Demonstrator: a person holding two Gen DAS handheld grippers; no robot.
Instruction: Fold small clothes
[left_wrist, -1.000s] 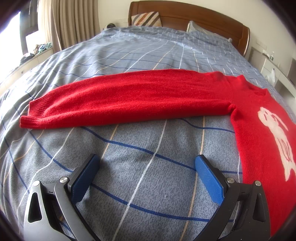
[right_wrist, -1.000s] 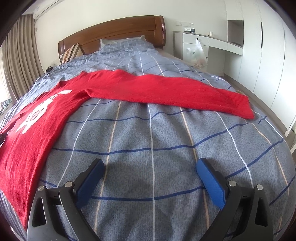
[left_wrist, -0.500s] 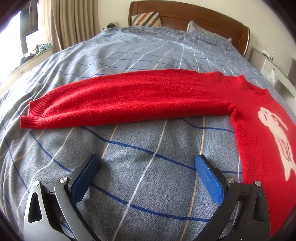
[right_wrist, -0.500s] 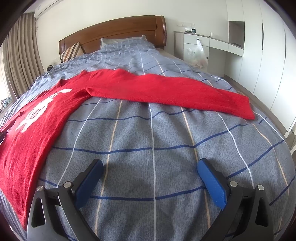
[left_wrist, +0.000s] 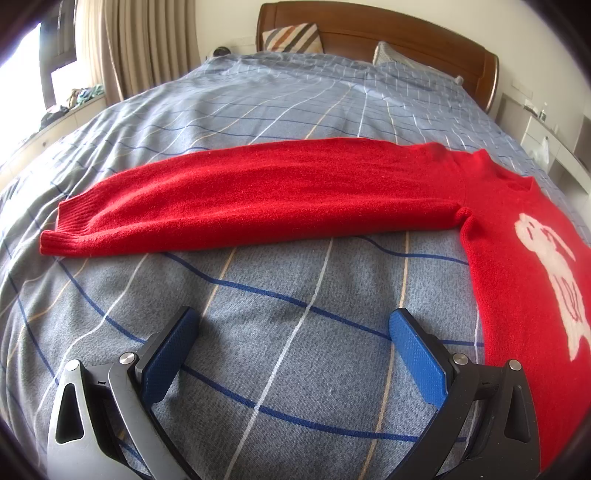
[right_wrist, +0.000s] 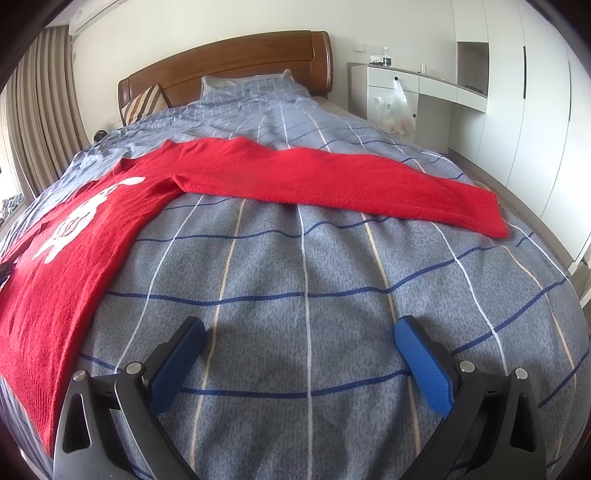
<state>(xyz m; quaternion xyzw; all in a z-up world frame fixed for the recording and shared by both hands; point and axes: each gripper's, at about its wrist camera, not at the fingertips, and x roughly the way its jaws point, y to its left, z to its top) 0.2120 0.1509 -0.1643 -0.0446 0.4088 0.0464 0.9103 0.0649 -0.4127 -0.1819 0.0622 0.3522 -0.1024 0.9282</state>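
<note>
A small red sweater (left_wrist: 524, 266) with a white animal print lies flat on the bed, both sleeves stretched out sideways. In the left wrist view one sleeve (left_wrist: 258, 195) runs to the left, ending in a ribbed cuff (left_wrist: 66, 236). My left gripper (left_wrist: 293, 332) hovers open over bare bedcover, short of that sleeve, nothing between its blue pads. In the right wrist view the sweater (right_wrist: 74, 240) body is at the left and the other sleeve (right_wrist: 332, 181) reaches right to its cuff (right_wrist: 484, 214). My right gripper (right_wrist: 299, 341) is open too, over bedcover below that sleeve.
The bed has a grey-blue checked cover (right_wrist: 303, 266), a wooden headboard (right_wrist: 229, 66) and pillows (left_wrist: 291, 37). Curtains (left_wrist: 103, 48) and a window ledge stand to the left. A white desk (right_wrist: 413, 85) with a plastic bag (right_wrist: 395, 110) and wardrobes (right_wrist: 535, 110) line the right side.
Almost nothing has changed: the right wrist view has shifted very slightly, and the sweater lies as before. Both grippers stay open.
</note>
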